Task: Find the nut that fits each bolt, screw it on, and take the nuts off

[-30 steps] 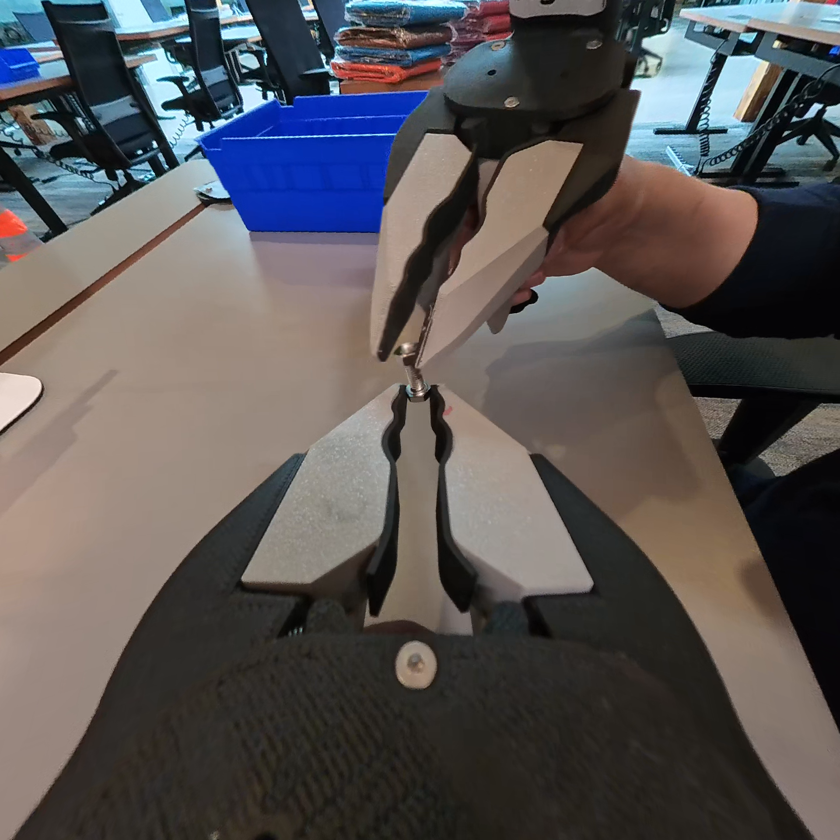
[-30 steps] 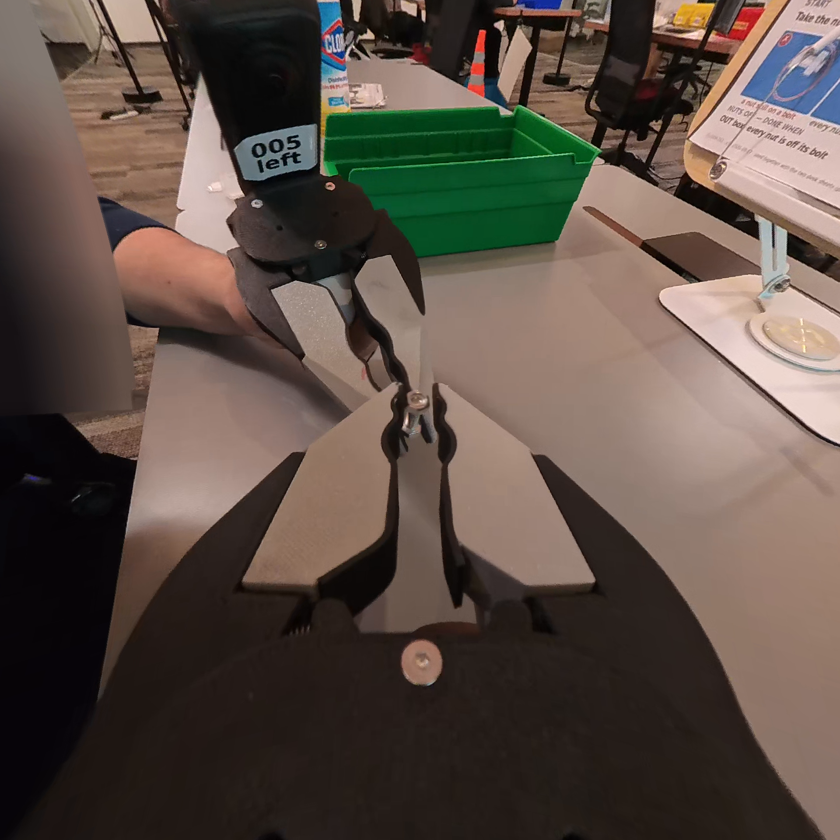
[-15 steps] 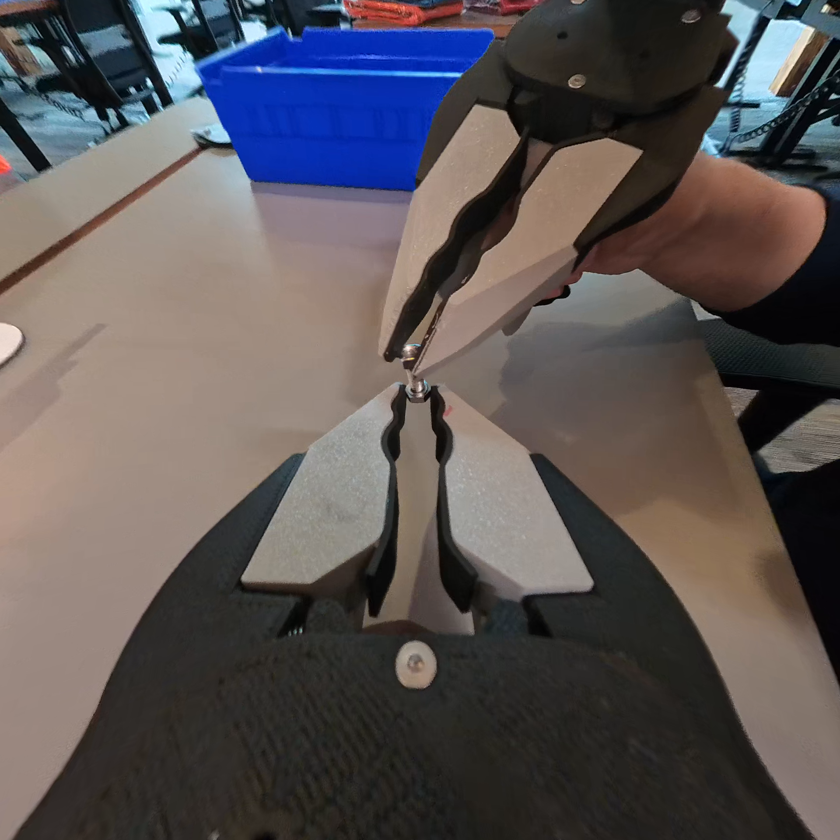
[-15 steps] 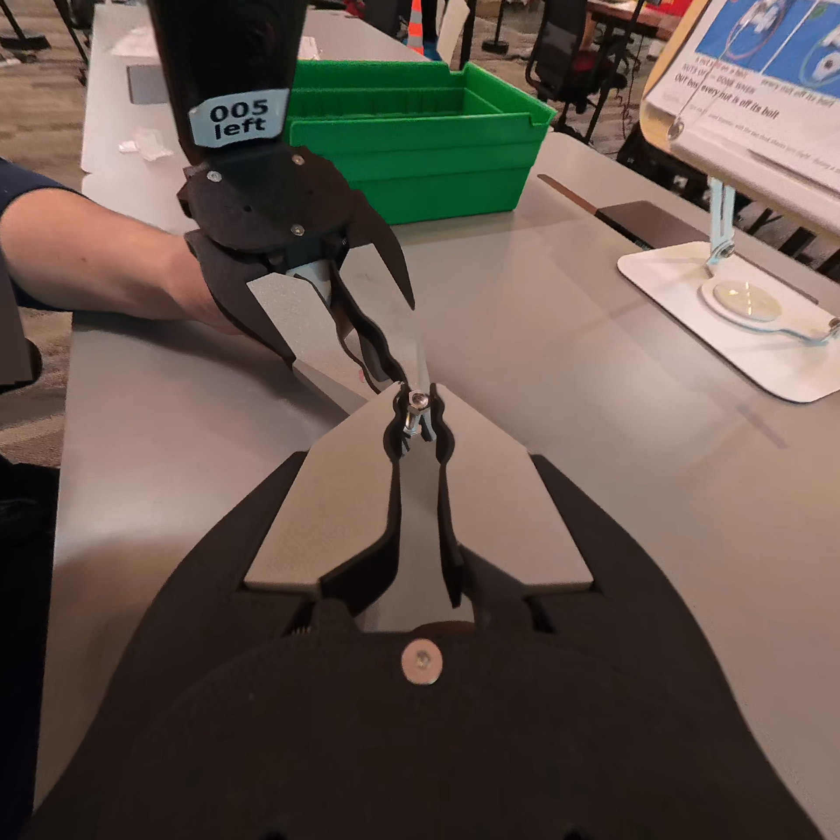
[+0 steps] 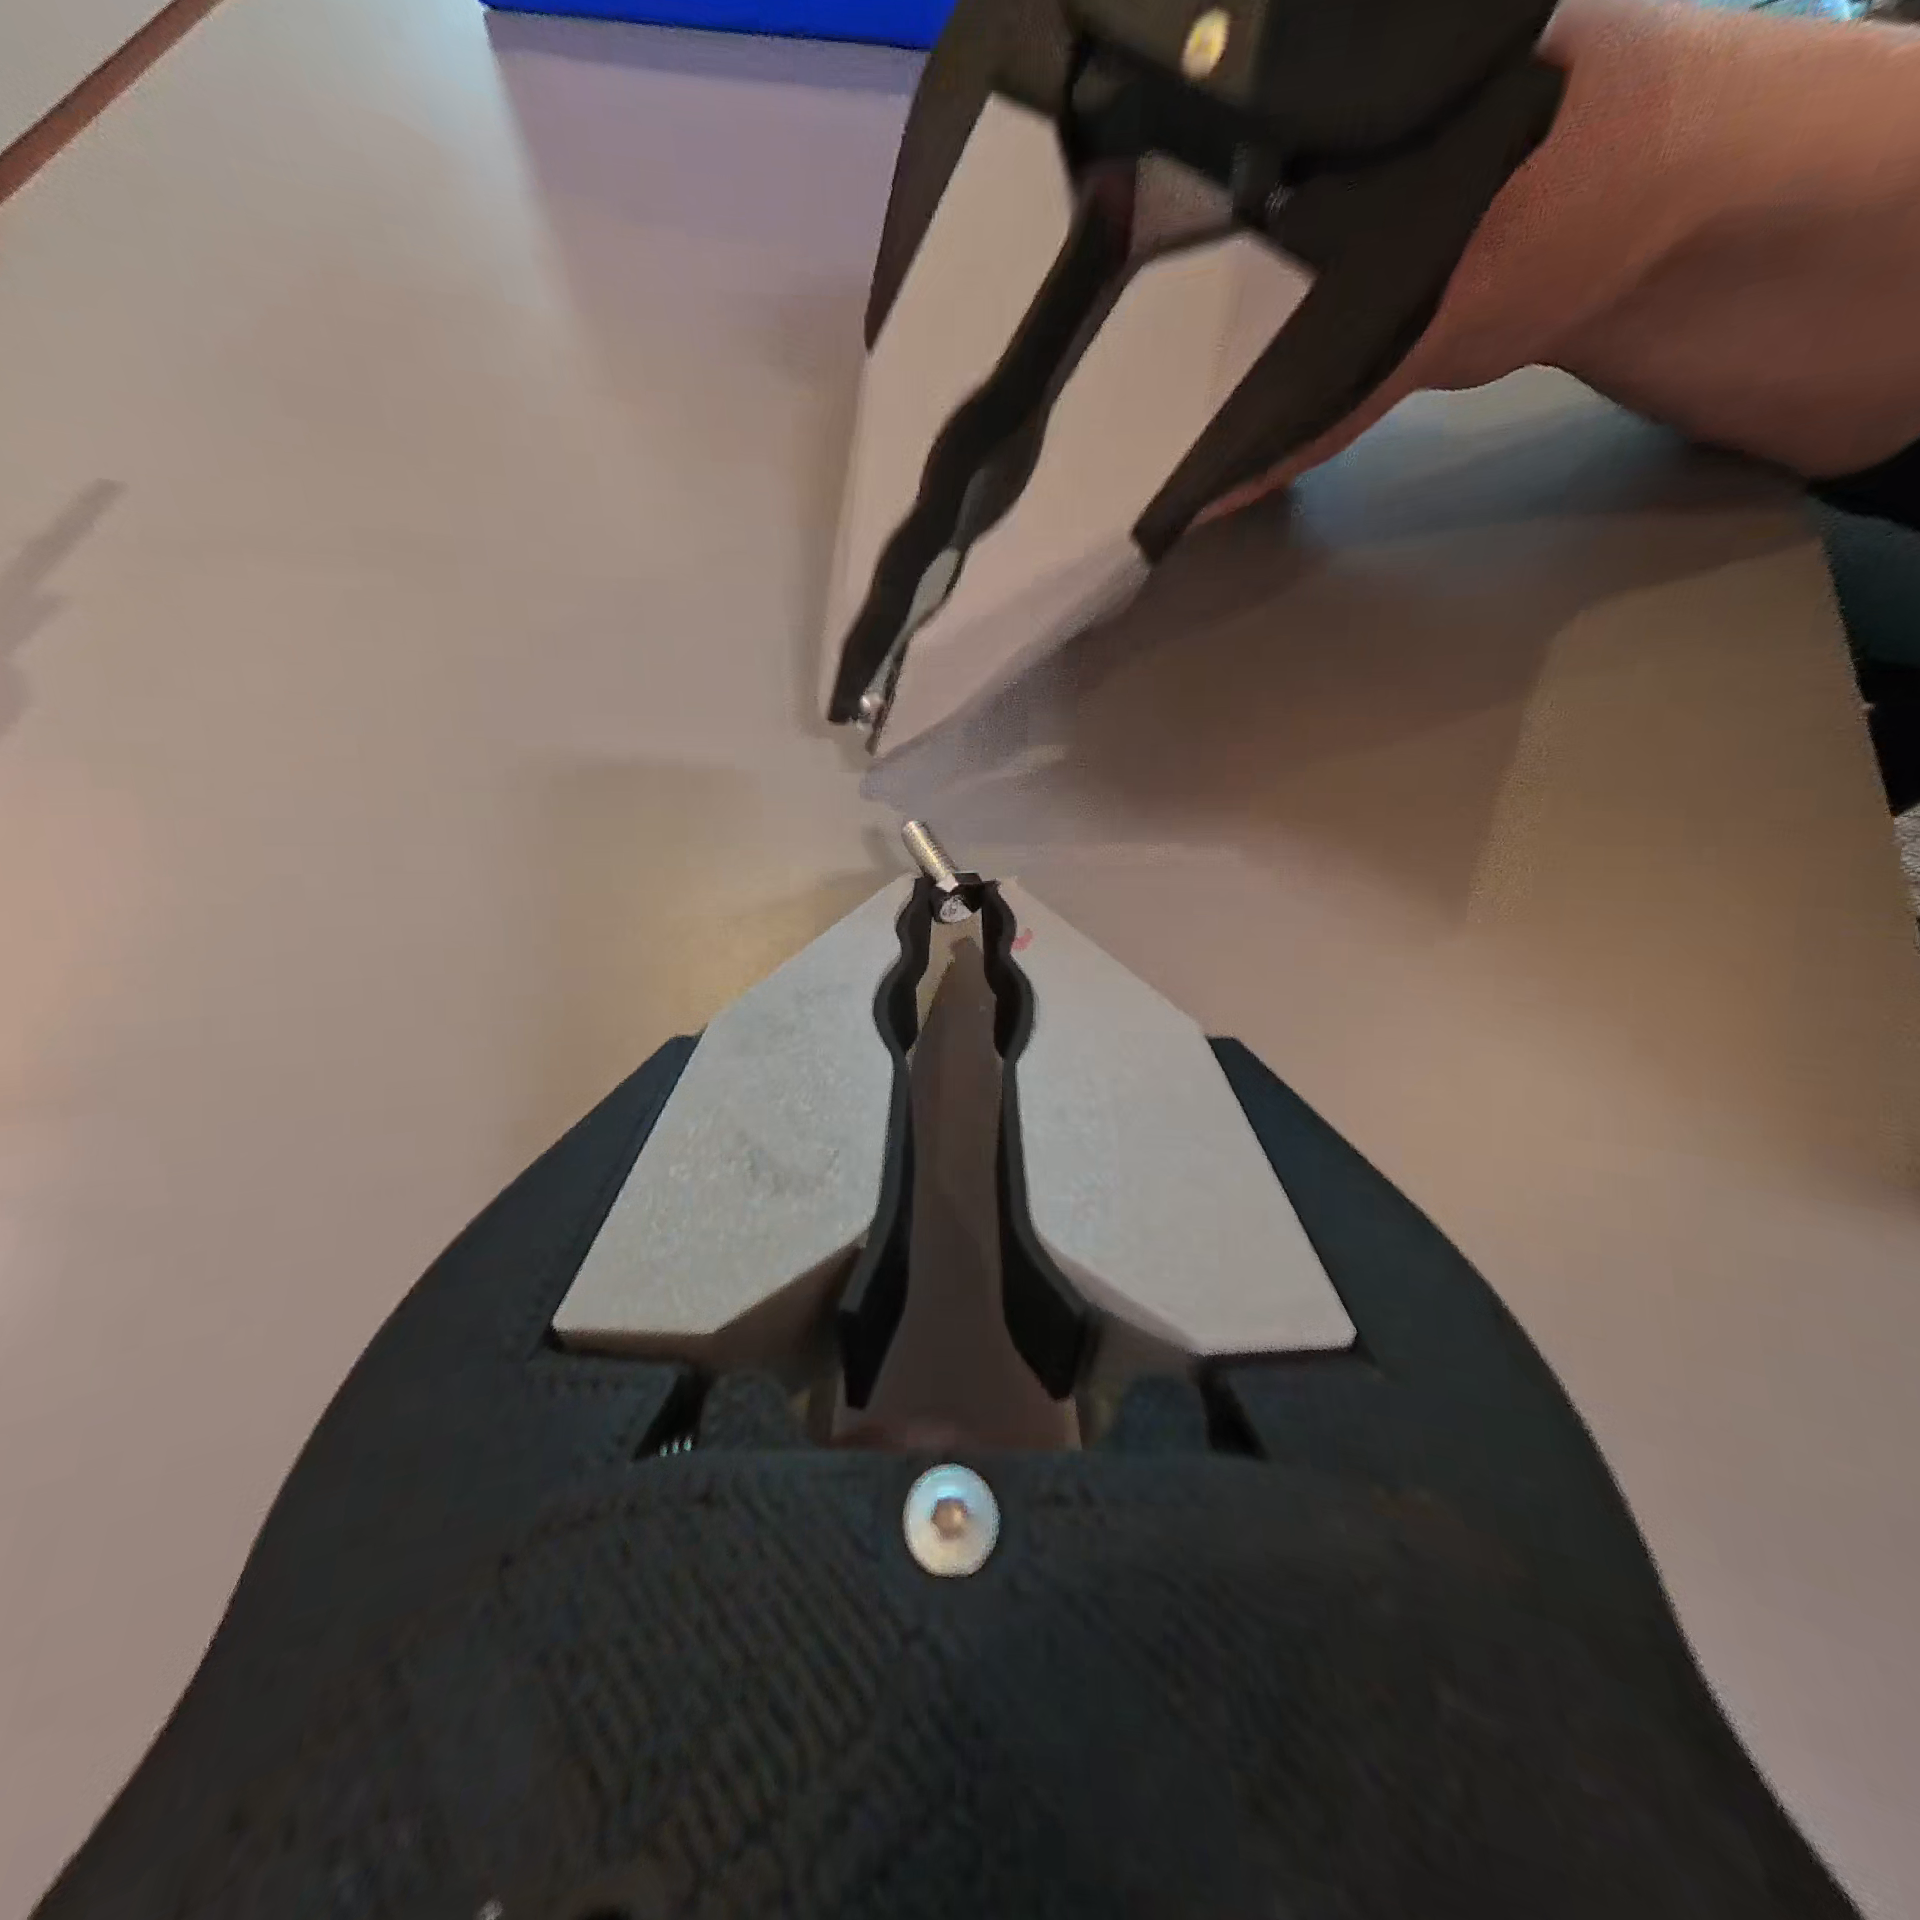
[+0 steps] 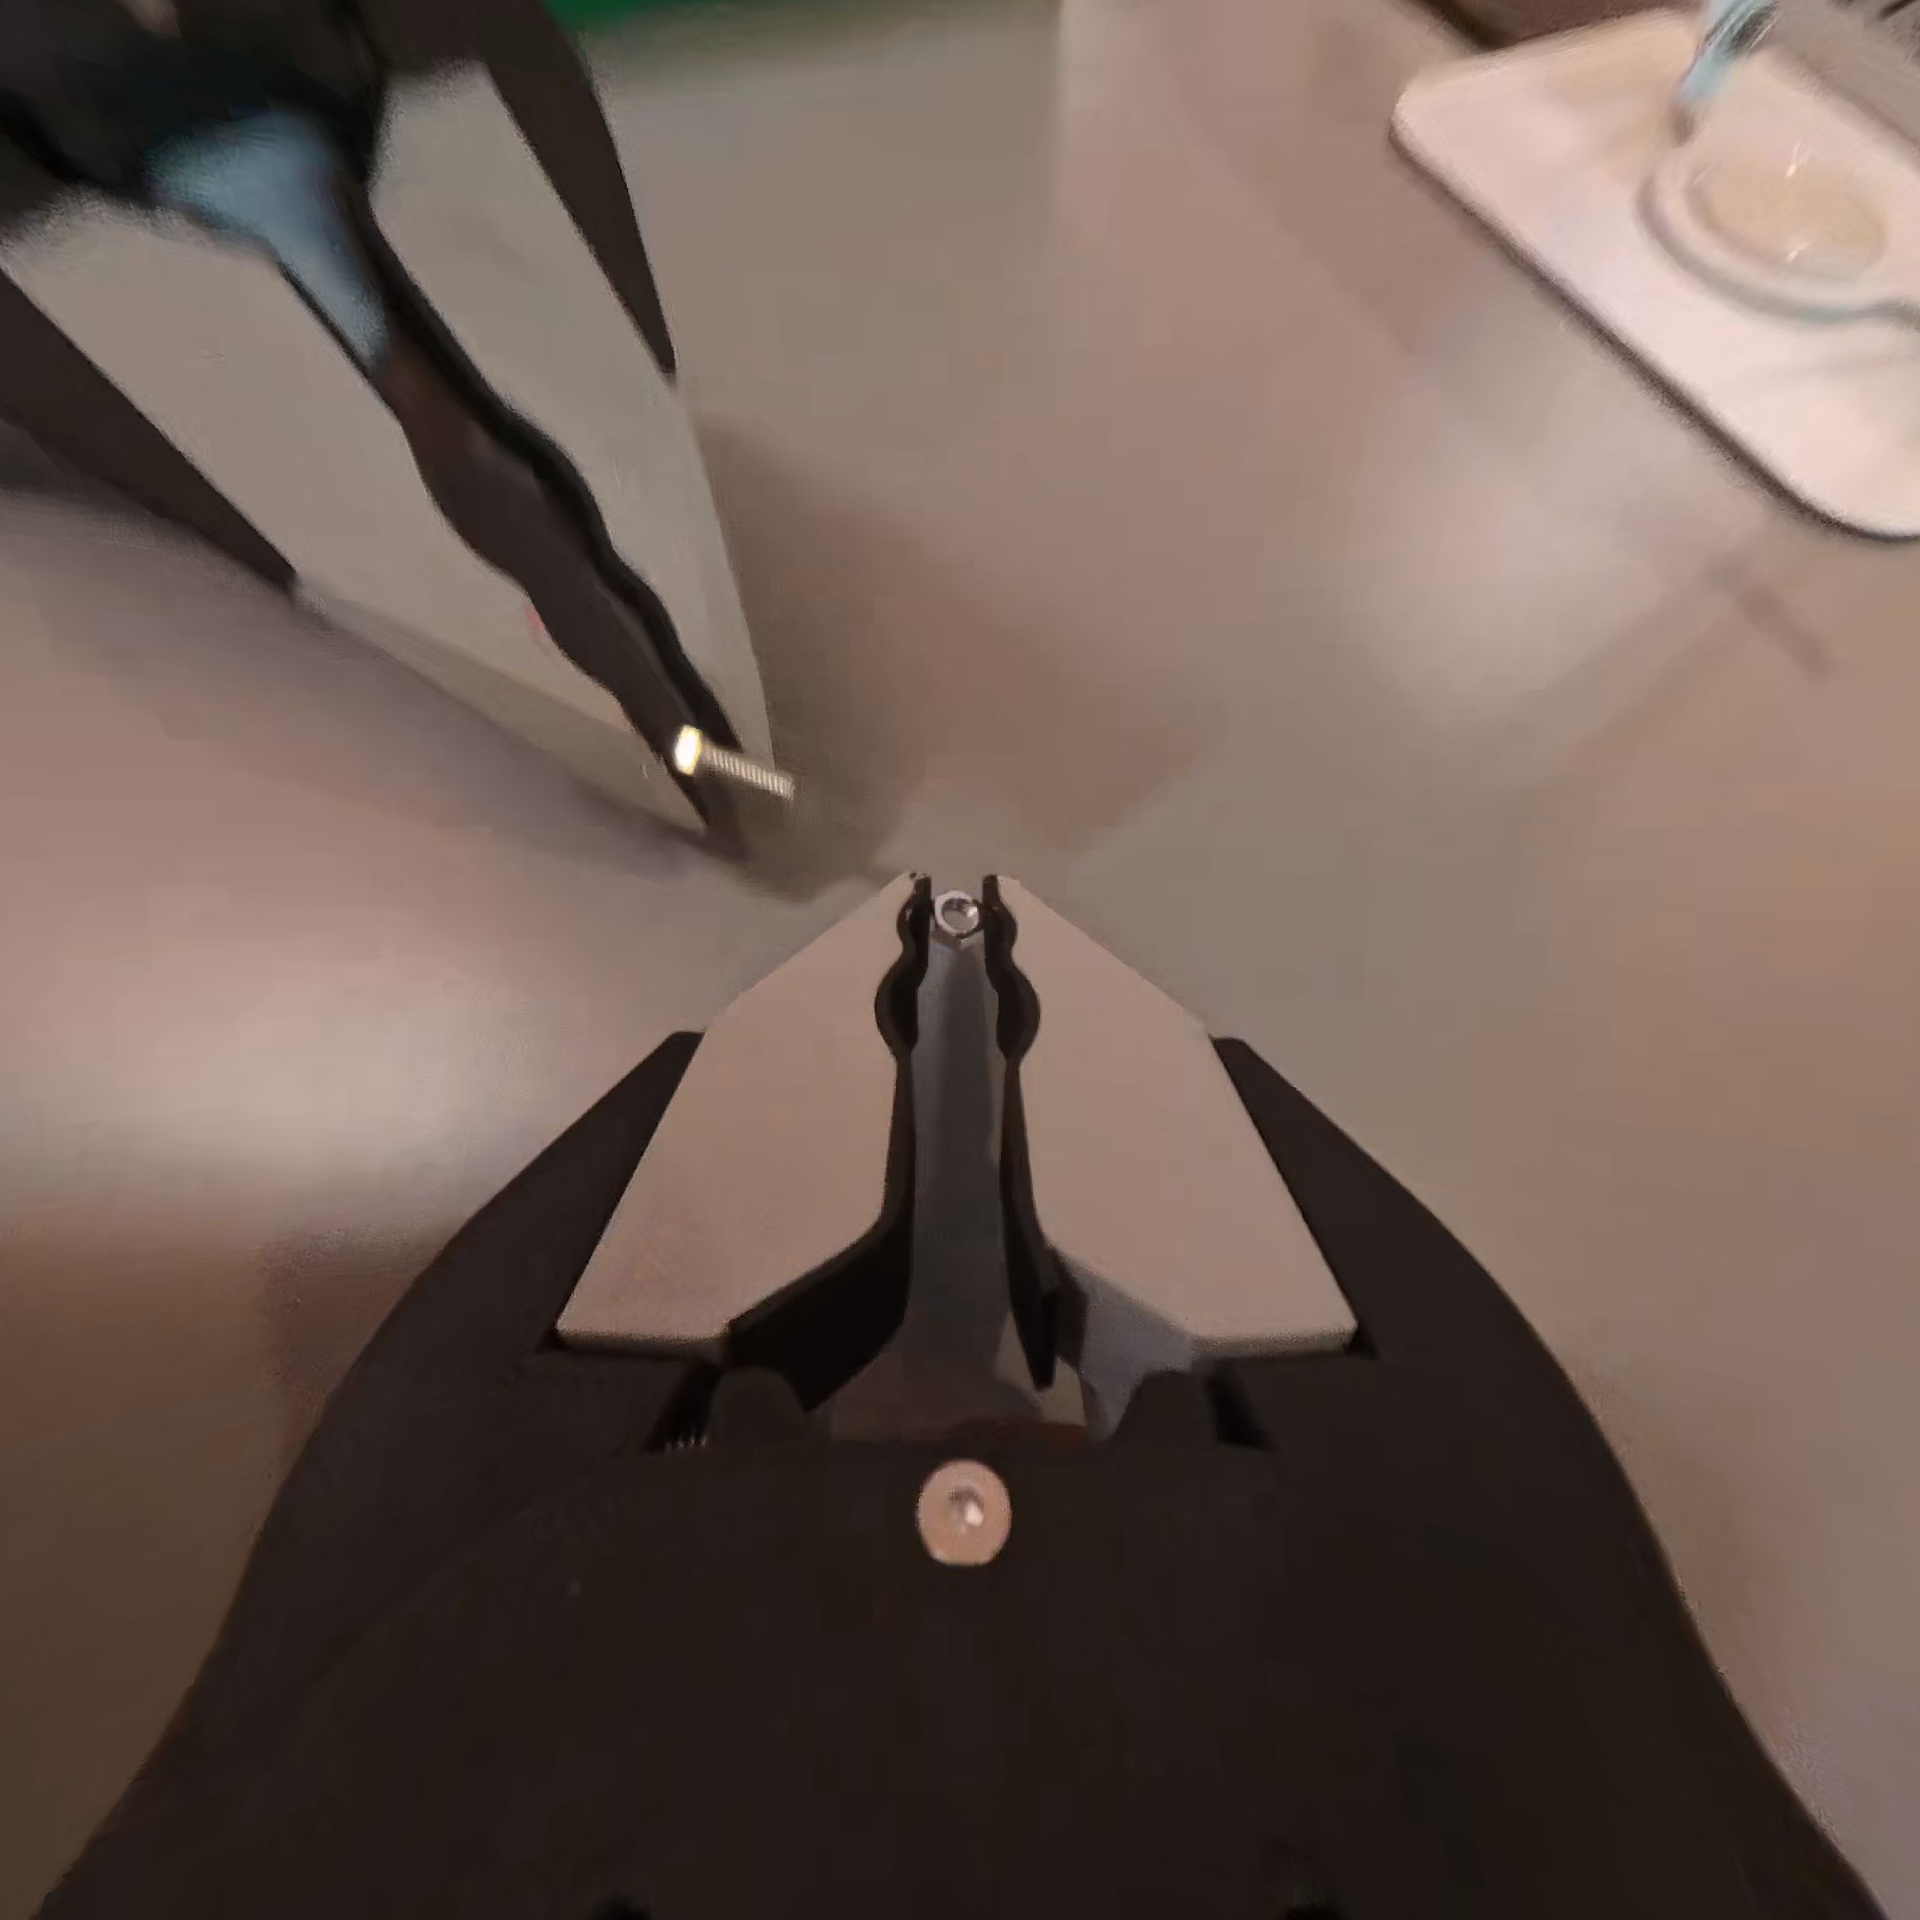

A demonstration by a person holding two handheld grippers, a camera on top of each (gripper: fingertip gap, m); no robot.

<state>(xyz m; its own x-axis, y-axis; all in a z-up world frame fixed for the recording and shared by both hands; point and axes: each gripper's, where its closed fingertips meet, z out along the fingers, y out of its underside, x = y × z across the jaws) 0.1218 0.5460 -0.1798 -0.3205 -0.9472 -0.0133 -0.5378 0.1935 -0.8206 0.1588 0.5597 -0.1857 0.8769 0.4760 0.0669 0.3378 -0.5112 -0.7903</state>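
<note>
I count one bolt (image 5: 933, 865), frame centre, clenched in my left gripper's (image 5: 953, 902) fingers; one nut (image 6: 956, 913), frame centre, pinched in my right gripper's (image 6: 954, 902) fingers; one white stand base (image 6: 1662, 249), upper right.

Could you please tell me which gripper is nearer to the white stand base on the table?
Right. The right gripper points past the white stand base; the left gripper sits farther away.

Soft warm indoor light — heavy radial motion blur, wide-angle distortion.
</note>
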